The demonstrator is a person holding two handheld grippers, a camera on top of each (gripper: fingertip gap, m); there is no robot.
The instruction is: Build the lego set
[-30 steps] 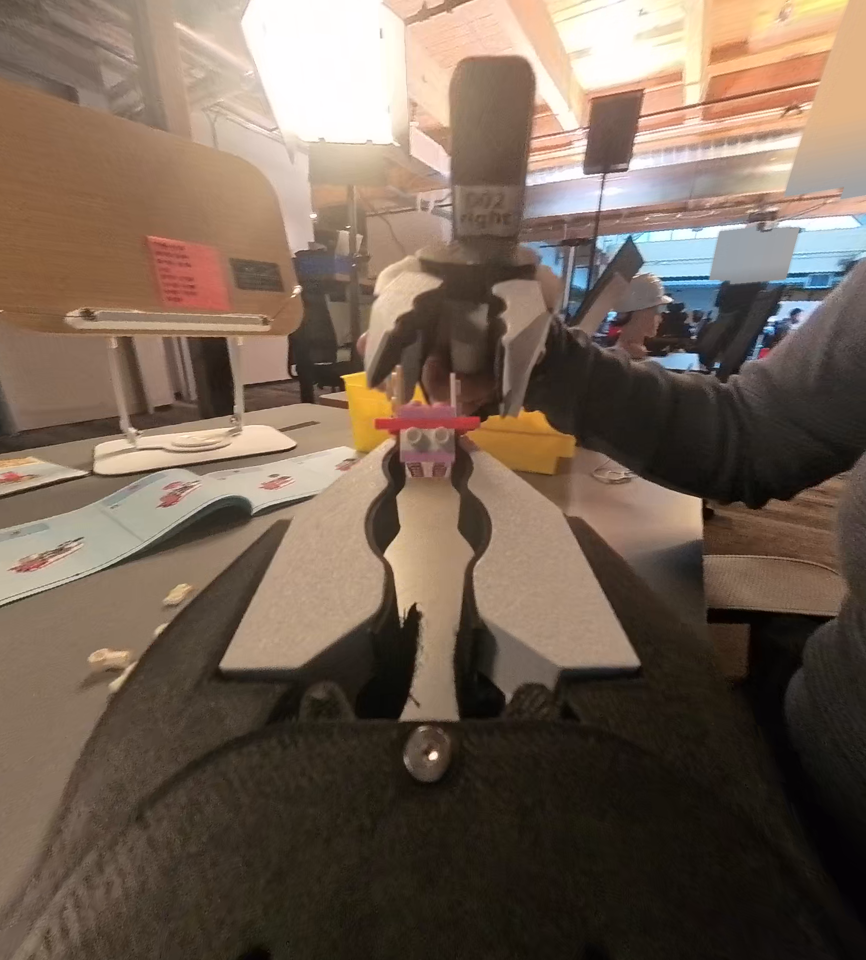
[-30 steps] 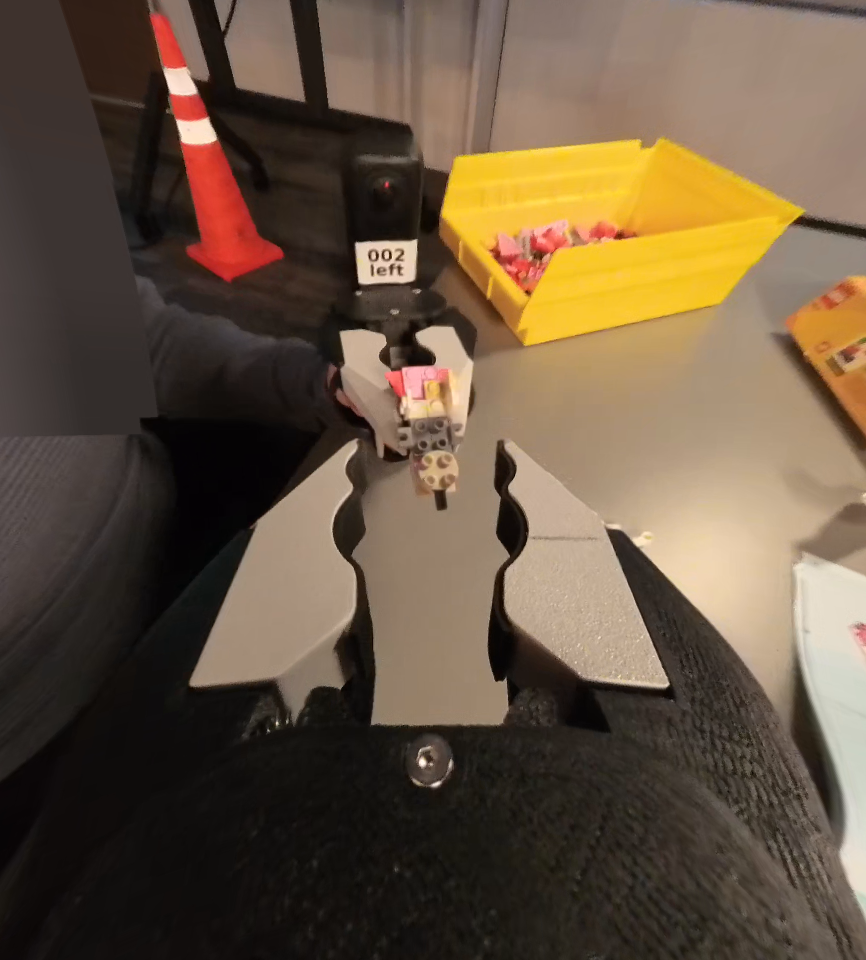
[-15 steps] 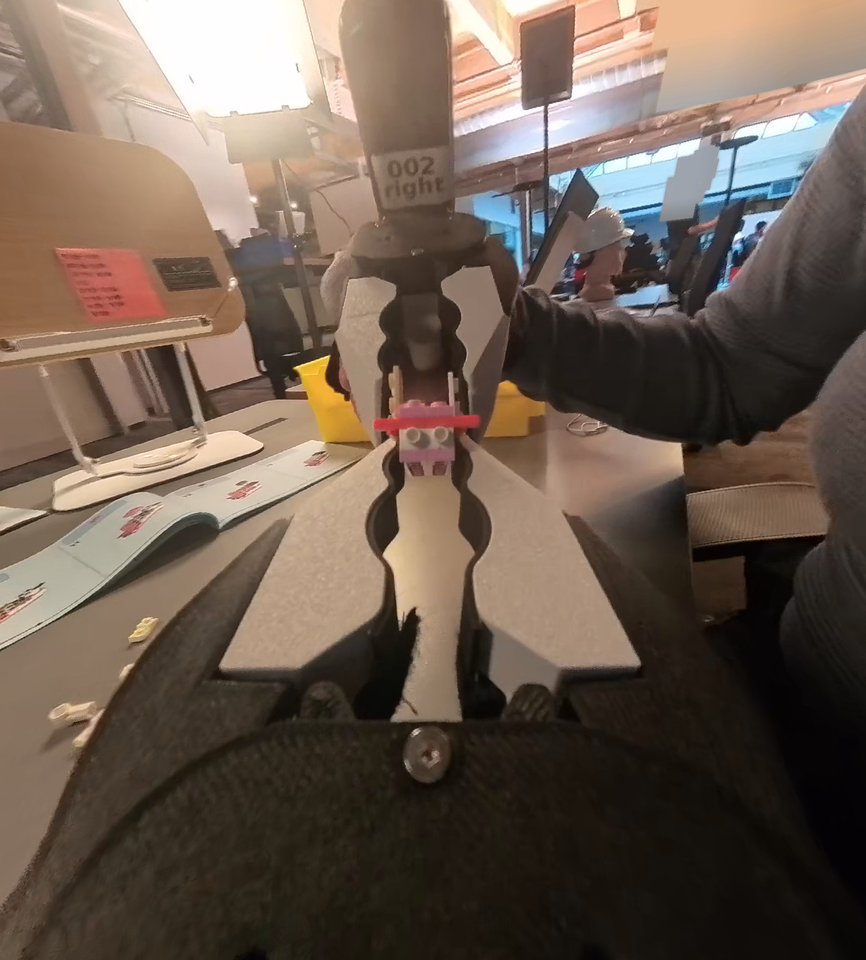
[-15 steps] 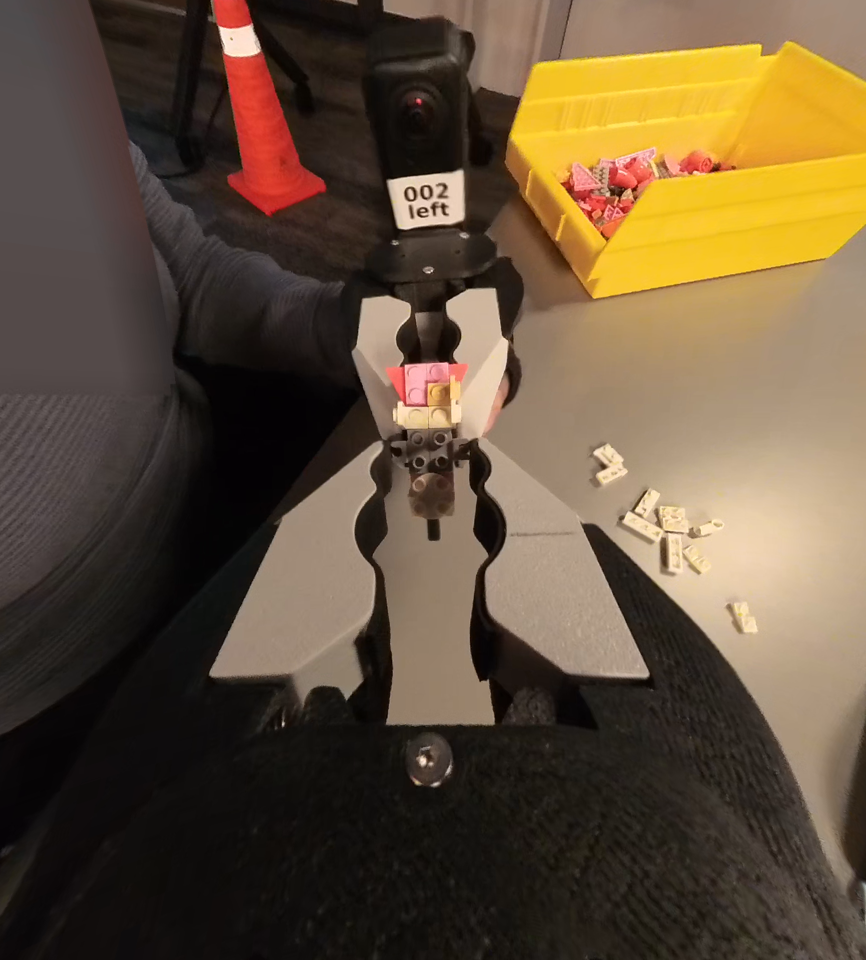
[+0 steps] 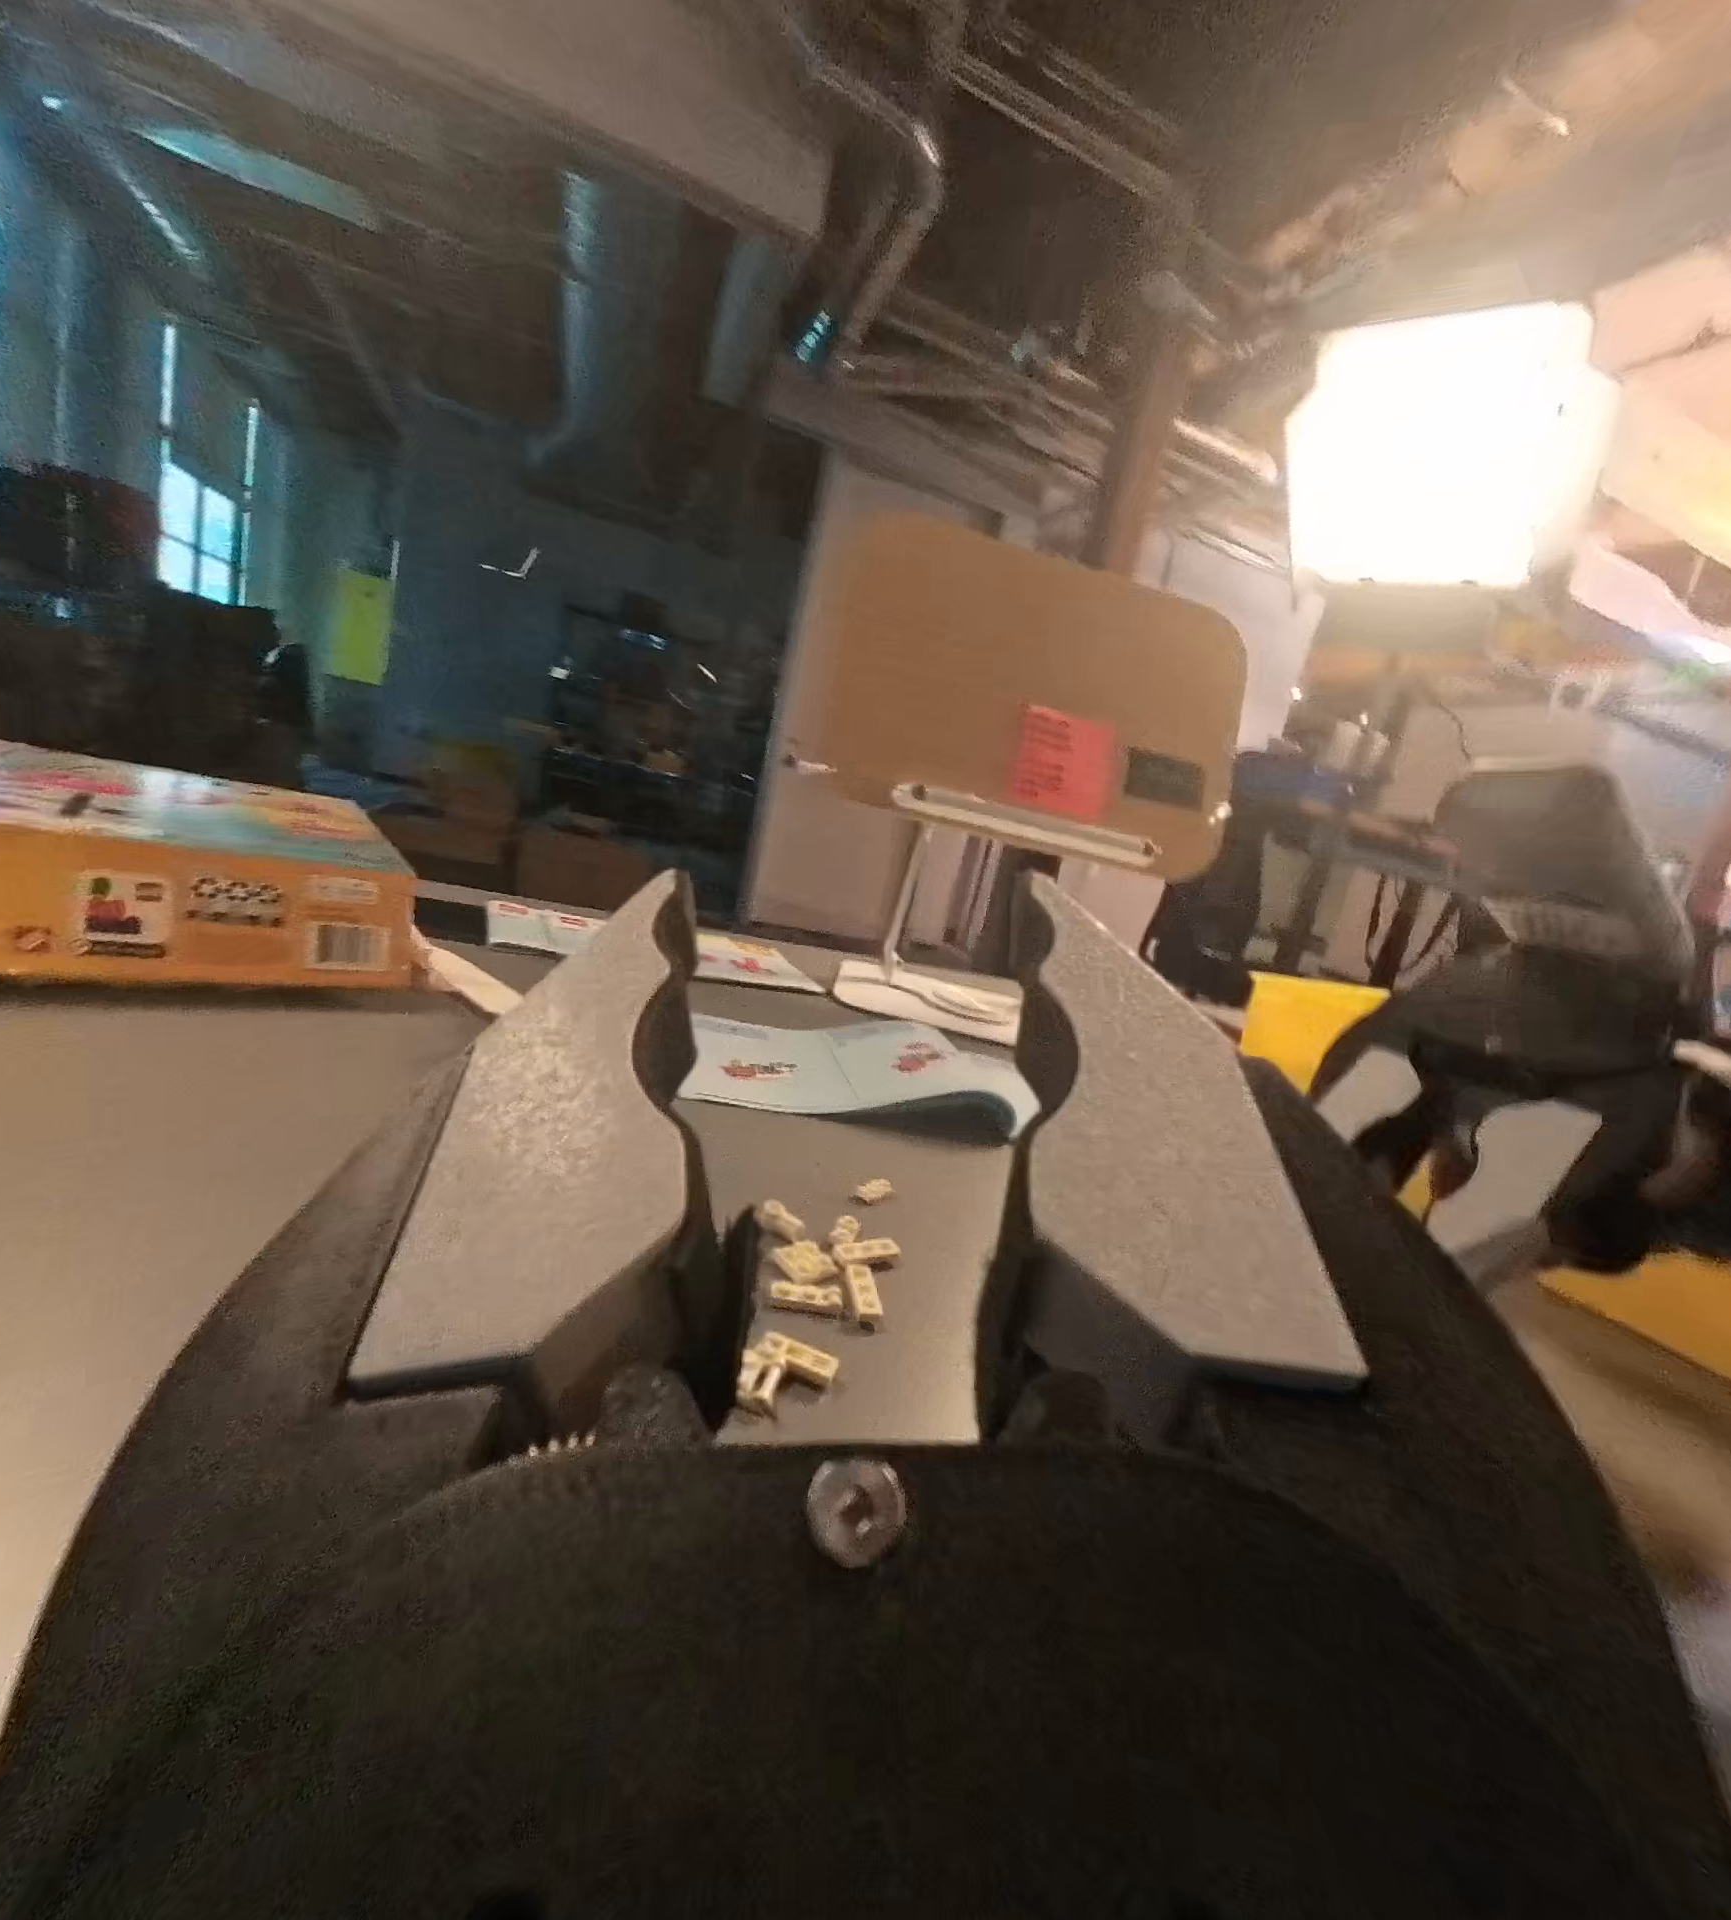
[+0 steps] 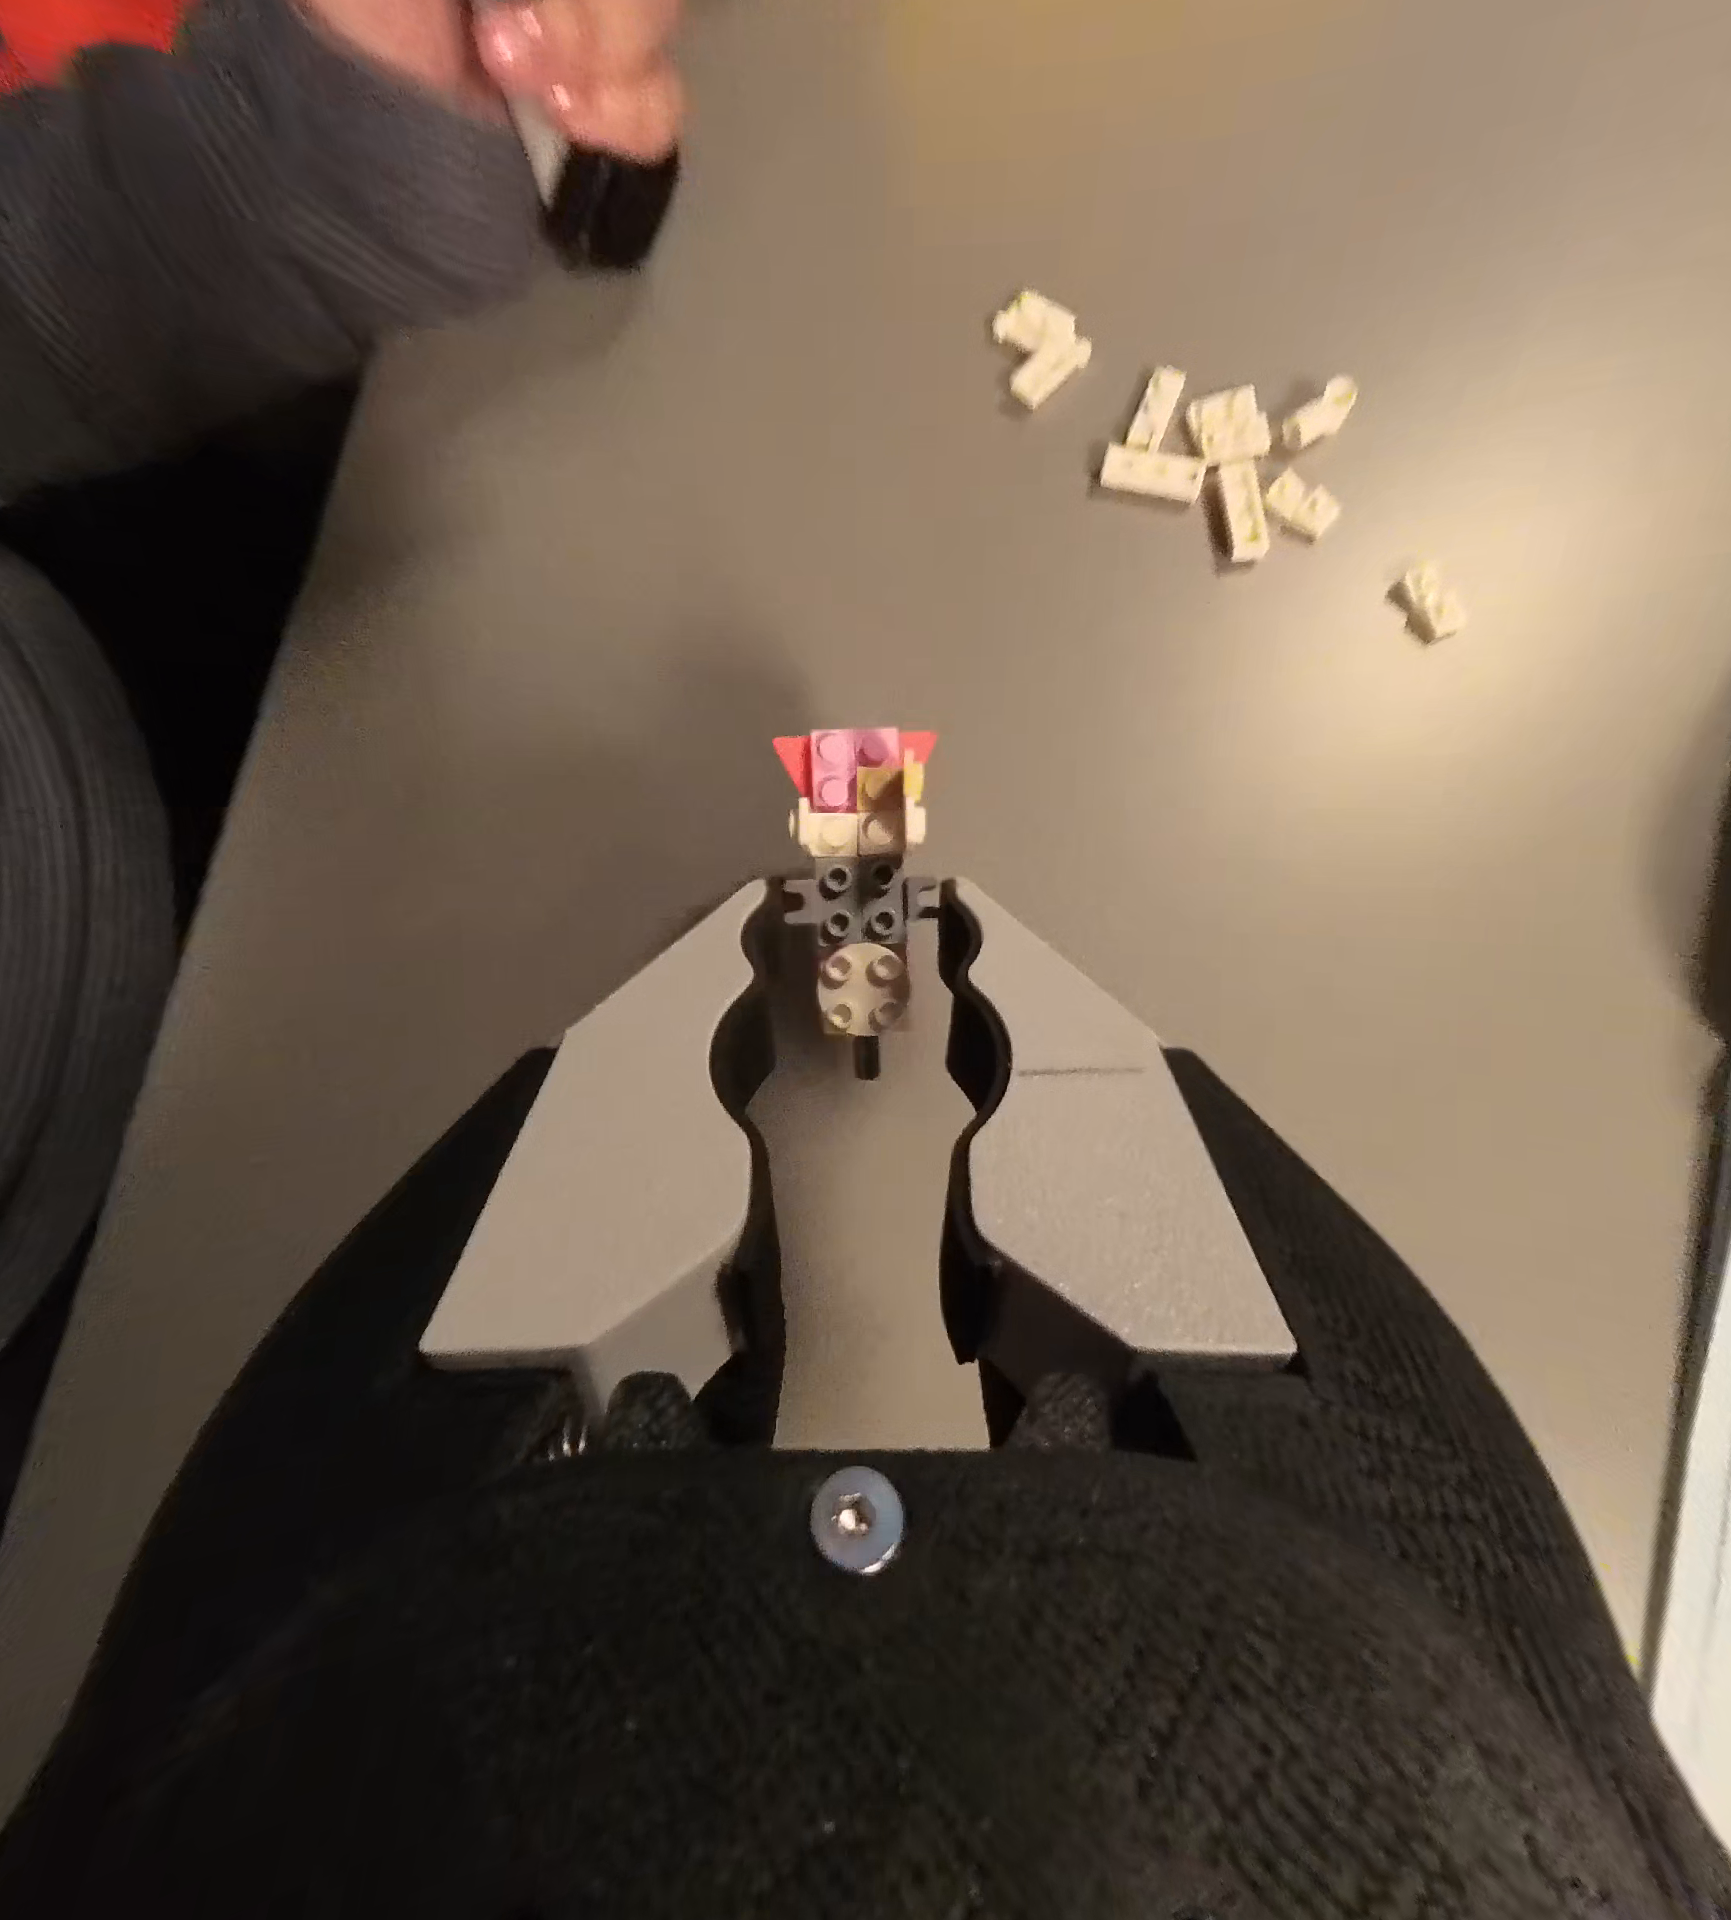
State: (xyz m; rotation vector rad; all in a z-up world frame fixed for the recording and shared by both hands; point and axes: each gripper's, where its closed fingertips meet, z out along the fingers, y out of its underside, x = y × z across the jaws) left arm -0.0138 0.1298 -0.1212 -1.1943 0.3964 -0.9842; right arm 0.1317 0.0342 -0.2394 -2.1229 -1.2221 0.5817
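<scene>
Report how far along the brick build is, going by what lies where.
Done: a small brick model is stacked, pink and red on top. In hand: the right gripper clamps its dark grey base; the left gripper is open, holding nothing. Left: loose cream bricks lie unused on the table.

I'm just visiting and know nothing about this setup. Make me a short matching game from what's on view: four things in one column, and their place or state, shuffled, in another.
Things:
1. left gripper
2. small brick model
3. loose cream bricks
4. orange box

Places or states:
A. scattered on the grey table
B. fingers wide apart, nothing between the tips
C. lying at the table's far left edge, seen from the left wrist
D. clamped at the tips of the right gripper

Pairs: 1-B, 2-D, 3-A, 4-C
</scene>
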